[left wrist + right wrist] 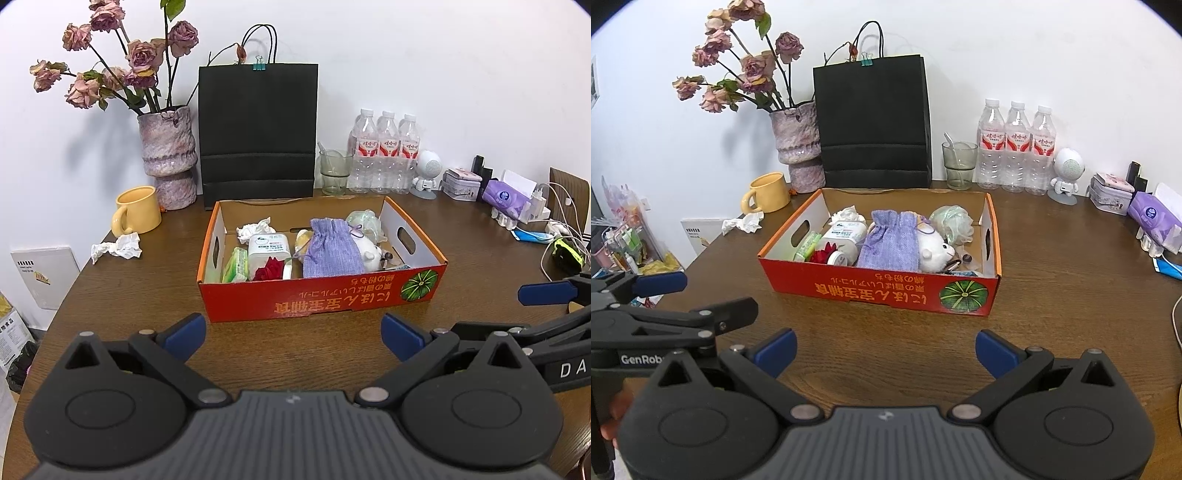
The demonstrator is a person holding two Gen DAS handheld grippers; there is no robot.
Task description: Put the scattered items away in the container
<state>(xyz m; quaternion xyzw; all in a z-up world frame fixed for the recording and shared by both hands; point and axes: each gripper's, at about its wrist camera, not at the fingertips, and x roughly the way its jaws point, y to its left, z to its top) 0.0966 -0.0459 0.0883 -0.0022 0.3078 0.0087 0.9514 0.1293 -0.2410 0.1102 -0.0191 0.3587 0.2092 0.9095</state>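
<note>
Both grippers were spread wide with nothing in them. The left gripper (293,338) hung over bare table (147,295) just short of the box, and the right gripper (886,349) sat beside it in the same pose, fingers apart and empty.

The red cardboard box (321,295) was straight ahead and already pretty full: a purple drawstring pouch (330,247), a white plush toy (367,253), a white bottle (267,249), a green packet (236,264), something red (269,271), a greenish mesh thing (364,221) and one crumpled tissue (253,229) at the back. So I'd say the job was mostly done.

What looked left was the crumpled tissue on the table (118,247), lying off to the left of the box, just beside the yellow mug (136,210). The left gripper seemed the obvious one for it.

The mug and the vase of dried roses (168,155) stood close behind it, so a sloppy reach could've bumped them. The black paper bag (258,129), glass (334,171) and water bottles (384,151) stayed back by the wall, well out of the way.
</note>
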